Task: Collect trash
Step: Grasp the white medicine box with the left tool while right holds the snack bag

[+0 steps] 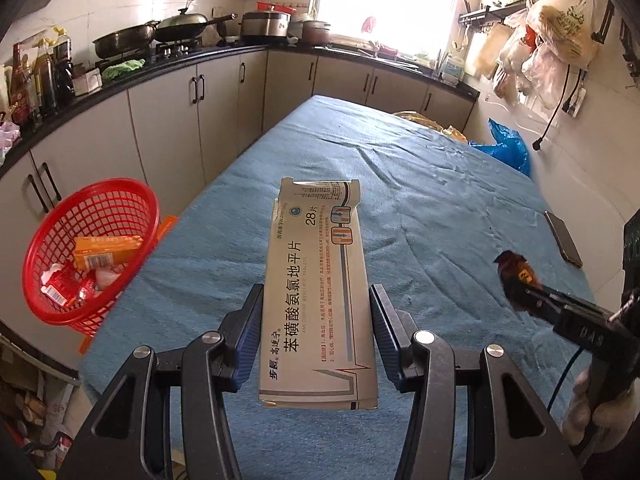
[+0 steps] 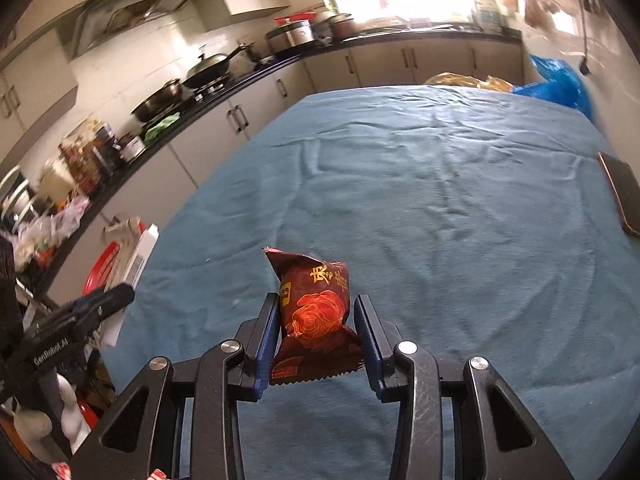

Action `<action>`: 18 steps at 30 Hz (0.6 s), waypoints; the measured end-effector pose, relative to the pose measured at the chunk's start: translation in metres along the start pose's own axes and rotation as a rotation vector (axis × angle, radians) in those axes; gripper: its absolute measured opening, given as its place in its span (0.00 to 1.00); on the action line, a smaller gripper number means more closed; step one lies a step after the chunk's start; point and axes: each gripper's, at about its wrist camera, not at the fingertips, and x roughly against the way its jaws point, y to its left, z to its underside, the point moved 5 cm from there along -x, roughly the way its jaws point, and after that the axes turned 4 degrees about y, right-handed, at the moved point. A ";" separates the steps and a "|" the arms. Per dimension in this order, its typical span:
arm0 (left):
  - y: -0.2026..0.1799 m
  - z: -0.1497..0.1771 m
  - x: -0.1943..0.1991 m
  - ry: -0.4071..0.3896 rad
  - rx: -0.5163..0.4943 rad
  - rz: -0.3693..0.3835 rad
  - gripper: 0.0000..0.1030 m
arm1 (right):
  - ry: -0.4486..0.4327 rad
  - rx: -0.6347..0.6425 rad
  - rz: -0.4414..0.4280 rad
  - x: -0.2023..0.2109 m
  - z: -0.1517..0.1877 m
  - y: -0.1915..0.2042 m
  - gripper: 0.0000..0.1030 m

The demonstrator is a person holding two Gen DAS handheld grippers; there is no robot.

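Note:
My left gripper [image 1: 316, 294] is shut on a long white medicine box [image 1: 318, 292] and holds it above the blue-covered table [image 1: 400, 184]. The red mesh basket [image 1: 90, 248] sits at the table's left edge and holds an orange box [image 1: 106, 252] and wrappers. My right gripper [image 2: 316, 304] is shut on a dark red snack packet [image 2: 316, 312] above the table. The packet also shows in the left wrist view [image 1: 516, 276], in the right gripper at the right. The basket's red rim [image 2: 98, 268] shows at the left of the right wrist view, behind the left gripper.
A phone [image 1: 563, 238] lies near the table's right edge, also in the right wrist view [image 2: 622, 196]. A blue bag [image 1: 506, 146] and a yellow bag [image 1: 430, 120] lie beyond the far end. Kitchen counter with pans [image 1: 128, 38] runs along the left.

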 end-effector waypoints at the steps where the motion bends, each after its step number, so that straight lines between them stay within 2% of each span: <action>1: 0.001 0.000 0.002 -0.004 0.001 -0.002 0.48 | 0.003 0.006 -0.007 -0.001 0.002 0.005 0.40; 18: 0.011 0.003 0.010 -0.026 0.001 -0.021 0.48 | 0.011 0.067 -0.025 -0.005 0.010 0.039 0.40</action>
